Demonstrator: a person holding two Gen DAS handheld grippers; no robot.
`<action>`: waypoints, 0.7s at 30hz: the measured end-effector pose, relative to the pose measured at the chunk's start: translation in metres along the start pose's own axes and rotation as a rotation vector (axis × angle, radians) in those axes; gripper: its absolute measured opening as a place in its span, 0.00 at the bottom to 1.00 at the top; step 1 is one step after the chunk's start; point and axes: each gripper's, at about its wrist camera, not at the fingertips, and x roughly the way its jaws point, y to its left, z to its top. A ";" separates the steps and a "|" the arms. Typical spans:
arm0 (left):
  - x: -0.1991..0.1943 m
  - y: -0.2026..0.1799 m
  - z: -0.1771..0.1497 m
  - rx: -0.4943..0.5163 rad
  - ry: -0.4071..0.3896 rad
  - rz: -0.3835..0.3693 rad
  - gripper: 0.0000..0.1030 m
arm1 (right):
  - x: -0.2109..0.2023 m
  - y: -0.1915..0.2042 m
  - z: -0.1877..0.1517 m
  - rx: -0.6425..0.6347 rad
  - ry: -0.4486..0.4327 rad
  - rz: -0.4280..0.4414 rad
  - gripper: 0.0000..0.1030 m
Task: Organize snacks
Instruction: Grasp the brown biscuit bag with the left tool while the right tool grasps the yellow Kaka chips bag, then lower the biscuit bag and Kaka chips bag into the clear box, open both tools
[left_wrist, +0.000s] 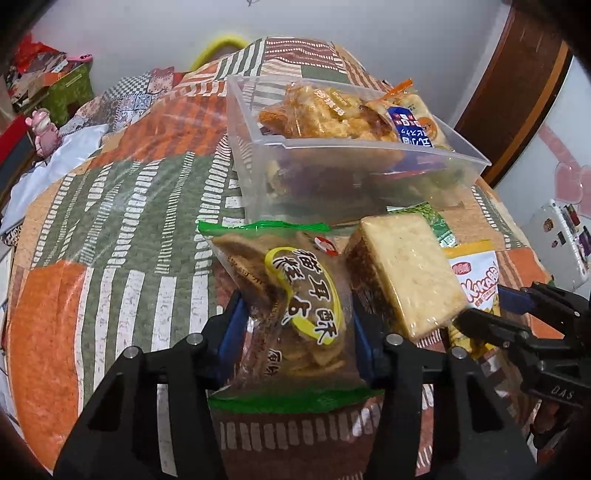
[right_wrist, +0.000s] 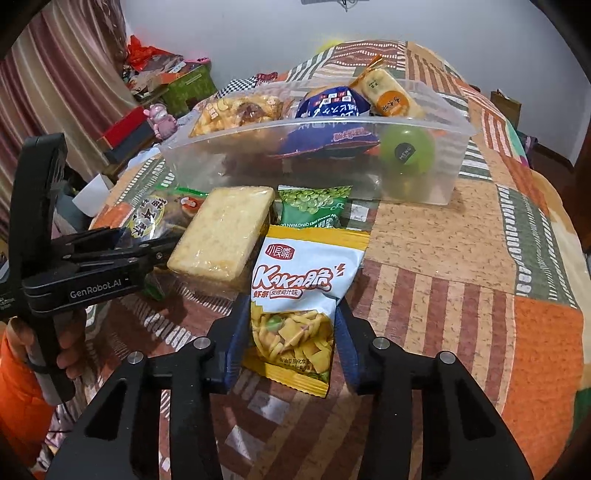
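Observation:
My left gripper (left_wrist: 295, 321) is shut on a clear green-edged bag of brown crisps (left_wrist: 295, 295), gripping its sides. My right gripper (right_wrist: 291, 328) is shut on a white and yellow Kaka snack bag (right_wrist: 299, 291). A wrapped pale cracker block (right_wrist: 225, 232) lies between the two bags; it also shows in the left wrist view (left_wrist: 406, 273). A green pea packet (right_wrist: 314, 205) lies behind the Kaka bag. A clear plastic bin (right_wrist: 258, 158) holding several snack packs stands just beyond; it also shows in the left wrist view (left_wrist: 332, 173).
The table has a patchwork cloth (right_wrist: 461, 258) in orange, green and beige. Boxes and a pink toy (right_wrist: 162, 118) sit on the left behind the table. A white device (left_wrist: 561, 243) lies at the right edge in the left wrist view.

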 end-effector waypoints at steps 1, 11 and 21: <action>-0.002 0.000 -0.001 -0.003 -0.003 -0.001 0.49 | -0.003 0.000 0.000 -0.001 -0.007 -0.002 0.39; -0.043 0.014 -0.005 -0.042 -0.083 0.004 0.48 | -0.029 -0.003 0.018 0.012 -0.096 -0.005 0.38; -0.073 0.008 0.030 -0.048 -0.200 -0.013 0.48 | -0.044 -0.003 0.052 -0.005 -0.196 -0.016 0.38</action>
